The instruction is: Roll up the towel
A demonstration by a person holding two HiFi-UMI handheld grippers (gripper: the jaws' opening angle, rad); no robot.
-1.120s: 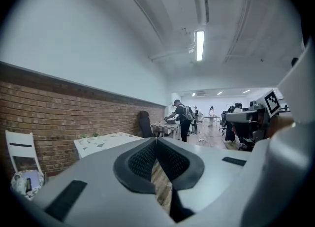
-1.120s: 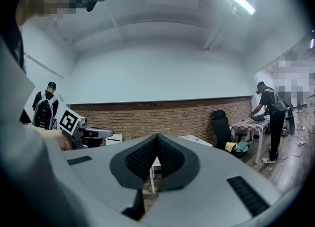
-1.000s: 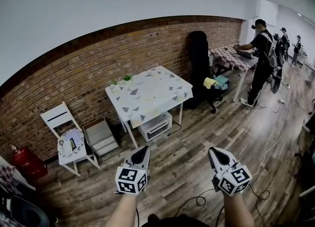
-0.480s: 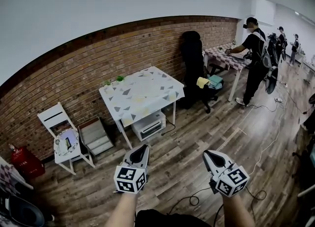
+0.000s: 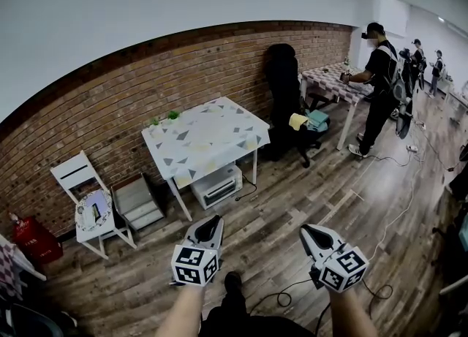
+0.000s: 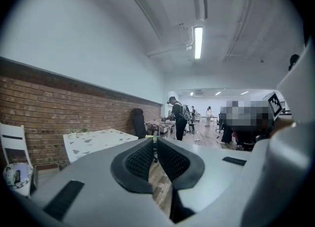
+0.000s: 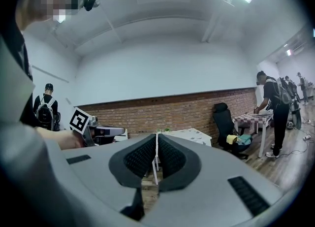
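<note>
L gripper (image 5: pixel 208 227) pinched shut, empty. R gripper (image 5: pixel 313 235) a hairline apart, jaws just been opening, nothing betw them. Both over wood-plank floor (image 5: pixel 292 197), wide free strip ahead. Black cable (image 5: pixel 281 297) loops nr R. Beyond: square table (image 5: pixel 219 120), triangle-print top, thin white legs, boxy white oven (image 5: pixel 217 186) under. Rough brick wall (image 5: pixel 110 109) behind. Folded yellow + teal cloths (image 5: pixel 297 120) on black chair (image 5: pixel 281 72). Which is the towel, can't tell.
</note>
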